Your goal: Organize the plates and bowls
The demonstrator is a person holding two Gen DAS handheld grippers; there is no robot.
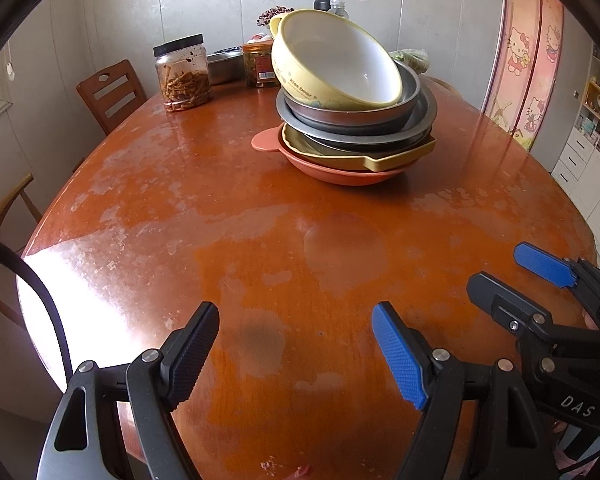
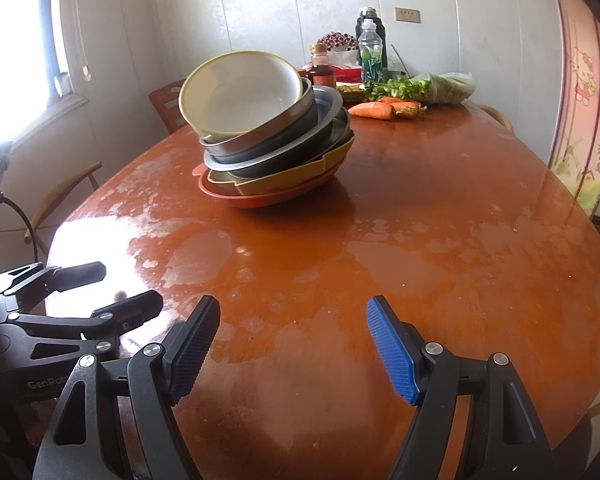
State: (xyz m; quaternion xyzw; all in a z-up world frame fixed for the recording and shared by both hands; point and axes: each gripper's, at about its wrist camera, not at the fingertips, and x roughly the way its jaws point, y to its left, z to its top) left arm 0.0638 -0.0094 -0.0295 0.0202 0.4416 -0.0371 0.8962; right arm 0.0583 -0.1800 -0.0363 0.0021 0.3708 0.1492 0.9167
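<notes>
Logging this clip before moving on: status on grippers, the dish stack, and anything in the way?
Left gripper and right gripper open, empty. Dish stack untouched, yellow bowl tilted on top. Table bare between grippers and stack.

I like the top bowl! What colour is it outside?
The top bowl is pale yellow outside, white inside; the left wrist view shows it best.

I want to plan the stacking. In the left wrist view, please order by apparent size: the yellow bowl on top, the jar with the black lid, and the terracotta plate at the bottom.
1. terracotta plate, widest
2. yellow bowl, slightly narrower but taller; this ranking is unsure
3. jar with the black lid, clearly smallest, though it stands farther back
</notes>
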